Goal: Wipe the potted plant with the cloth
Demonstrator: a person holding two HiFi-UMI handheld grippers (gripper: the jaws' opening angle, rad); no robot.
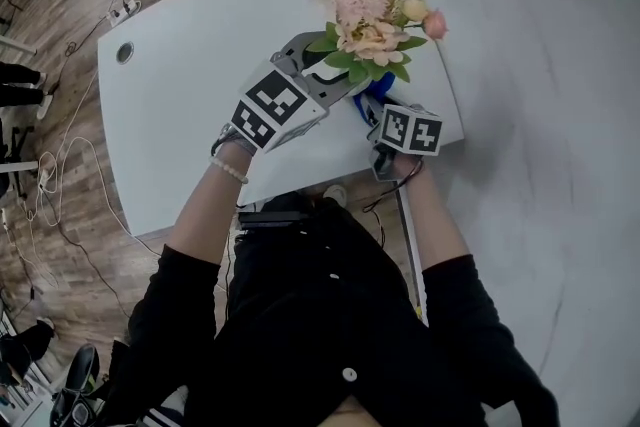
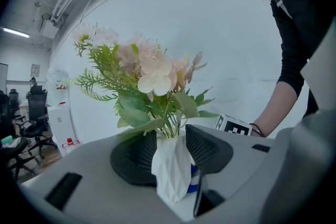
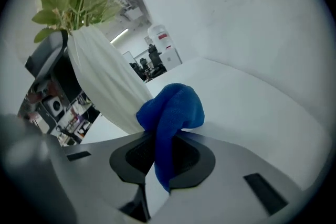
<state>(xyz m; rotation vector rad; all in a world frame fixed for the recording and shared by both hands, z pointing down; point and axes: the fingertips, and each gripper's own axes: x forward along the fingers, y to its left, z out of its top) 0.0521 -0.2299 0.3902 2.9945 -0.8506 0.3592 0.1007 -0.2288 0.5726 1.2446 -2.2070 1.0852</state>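
- White table (image 1: pixel 180 115) sat on a wood floor (image 1: pixel 70 15).
- Left gripper (image 2: pixel 170 153) squeezed the white pot (image 2: pixel 170 171) of the potted plant (image 2: pixel 155 78).
- Right gripper (image 3: pixel 161 153) pinched a blue cloth (image 3: pixel 176 105) touching that pot.

- A white table (image 1: pixel 190 115) with rounded corners stands on a wood-plank floor (image 1: pixel 60 205).
- A round cable hole (image 1: pixel 124 52) is set in the tabletop near its far left corner.
- The potted plant (image 1: pixel 375 35) is well apart from that hole, by the opposite edge; whether its base rests on the top cannot be told.
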